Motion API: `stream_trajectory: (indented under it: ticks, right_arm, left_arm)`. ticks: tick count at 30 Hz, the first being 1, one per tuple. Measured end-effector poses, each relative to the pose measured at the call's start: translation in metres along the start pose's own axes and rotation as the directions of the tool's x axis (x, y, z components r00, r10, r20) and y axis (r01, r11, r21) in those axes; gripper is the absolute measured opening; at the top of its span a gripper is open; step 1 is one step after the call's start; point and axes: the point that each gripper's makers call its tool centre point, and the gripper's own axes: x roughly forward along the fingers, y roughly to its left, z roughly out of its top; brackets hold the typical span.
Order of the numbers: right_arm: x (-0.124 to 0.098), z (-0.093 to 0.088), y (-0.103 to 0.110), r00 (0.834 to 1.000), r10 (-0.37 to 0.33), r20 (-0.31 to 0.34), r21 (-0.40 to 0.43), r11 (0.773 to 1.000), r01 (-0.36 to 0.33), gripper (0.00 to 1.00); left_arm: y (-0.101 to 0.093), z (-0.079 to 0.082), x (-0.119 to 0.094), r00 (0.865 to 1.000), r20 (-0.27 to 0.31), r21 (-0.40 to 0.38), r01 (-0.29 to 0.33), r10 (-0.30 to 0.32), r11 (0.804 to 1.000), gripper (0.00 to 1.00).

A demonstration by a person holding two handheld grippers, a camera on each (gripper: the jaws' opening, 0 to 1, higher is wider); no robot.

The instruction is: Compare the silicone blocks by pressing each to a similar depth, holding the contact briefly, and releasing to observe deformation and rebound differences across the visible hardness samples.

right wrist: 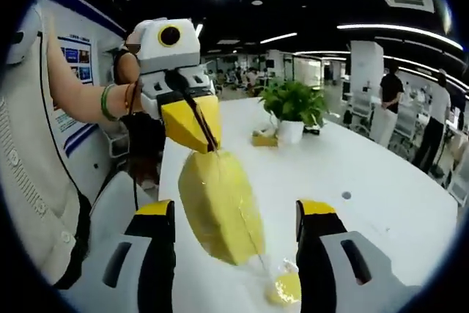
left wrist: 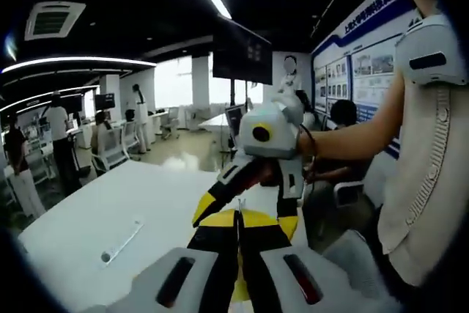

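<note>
Yellow silicone block (right wrist: 218, 207) is hanging between my right gripper's (right wrist: 238, 218) wide-open jaws, pinched at its top by my closed left gripper (right wrist: 207, 144).

The two views are aimed at one another over the white table (left wrist: 88, 218), at close range. Each opposing gripper is seen: right gripper (left wrist: 245, 210), left gripper (right wrist: 201, 137). Table and person (left wrist: 429, 144) are shared.

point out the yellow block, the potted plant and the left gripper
yellow block (right wrist: 220, 207), right gripper view, middle of its broad face
potted plant (right wrist: 294, 102), right gripper view, on its leaves
left gripper (right wrist: 204, 135), right gripper view, at its jaw tips, shut on the block's top edge
</note>
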Motion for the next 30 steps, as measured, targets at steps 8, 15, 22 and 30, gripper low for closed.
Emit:
stream_trajectory:
  ticks: [8,15,22,30]
  right_arm:
    - [0.011,-0.006,0.019,0.991,0.098,-0.088,-0.197,0.974,-0.113,0.38]
    - [0.015,-0.004,0.016,0.993,0.088,-0.081,-0.206,0.973,-0.103,0.37]
    - [0.024,-0.003,0.024,0.988,0.111,-0.103,-0.216,0.967,-0.131,0.37]
    - [0.02,-0.002,0.024,0.989,0.096,-0.116,-0.24,0.963,-0.122,0.27]
  left_arm:
    - [-0.007,0.004,0.0,0.998,0.0,0.014,0.061,-0.061,0.998,0.0]
    - [-0.009,0.003,-0.003,0.998,0.01,0.012,0.068,-0.068,0.998,0.0]
    - [-0.018,0.004,-0.002,0.995,0.001,0.041,0.097,-0.097,0.994,0.0]
    - [-0.021,0.003,-0.002,0.994,-0.009,0.046,0.105,-0.105,0.993,0.0]
